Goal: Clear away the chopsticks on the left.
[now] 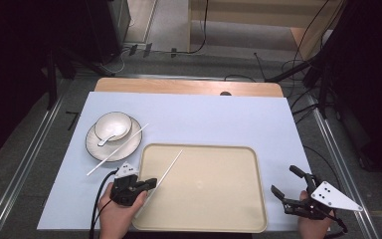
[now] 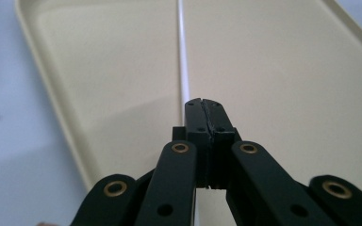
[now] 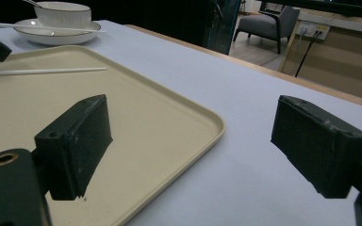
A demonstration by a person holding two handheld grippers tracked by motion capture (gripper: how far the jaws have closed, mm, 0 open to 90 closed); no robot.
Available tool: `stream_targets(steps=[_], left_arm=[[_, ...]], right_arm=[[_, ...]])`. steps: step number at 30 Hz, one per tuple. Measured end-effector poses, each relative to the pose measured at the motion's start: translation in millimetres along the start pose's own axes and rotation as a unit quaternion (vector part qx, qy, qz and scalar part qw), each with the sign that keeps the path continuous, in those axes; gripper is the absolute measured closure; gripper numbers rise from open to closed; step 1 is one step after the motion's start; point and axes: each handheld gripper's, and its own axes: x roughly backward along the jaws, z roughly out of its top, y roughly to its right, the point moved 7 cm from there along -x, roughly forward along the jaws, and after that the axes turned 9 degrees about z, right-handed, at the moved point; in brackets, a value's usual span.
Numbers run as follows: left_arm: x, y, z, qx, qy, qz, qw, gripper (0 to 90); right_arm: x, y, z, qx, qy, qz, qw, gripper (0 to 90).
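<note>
A white chopstick (image 1: 171,164) lies slanted on the left part of the beige tray (image 1: 229,219). My left gripper (image 1: 154,182) is over the tray's left edge with its jaws shut. In the left gripper view the chopstick (image 2: 183,56) runs beneath the closed left gripper (image 2: 202,104), a little left of the seam, not pinched in it. My right gripper (image 1: 284,179) hangs open to the right of the tray near the table's front, and nothing is between the jaws of the right gripper (image 3: 191,146). A second chopstick (image 1: 129,143) rests across the plate (image 1: 92,147).
A white bowl (image 1: 113,125) with a spoon (image 1: 105,140) stands on the plate at the left of the light blue mat (image 1: 219,119). A wooden table edge (image 1: 189,87) runs along the back. Metal rails flank both sides.
</note>
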Motion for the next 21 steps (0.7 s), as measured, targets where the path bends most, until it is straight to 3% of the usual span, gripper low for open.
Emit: stream_targets(steps=[4, 11, 21], left_arm=[[-15.9, 10.2, 12.4, -0.029, -0.003, -0.013, 0.9995, 90.0], [-47.3, 22.0, 30.3, -0.044, -0.025, -0.015, 0.9986, 90.0], [-66.0, 7.6, 40.9, -0.014, -0.041, 0.017, 0.9989, 90.0]], right_arm=[[-0.6, -0.3, -0.2, 0.001, -0.001, 0.001, 1.0, 13.0], [0.5, 1.3, -0.6, -0.002, 0.001, 0.0, 1.0, 13.0], [-2.8, -0.4, -1.4, 0.001, -0.004, 0.005, 1.0, 13.0]])
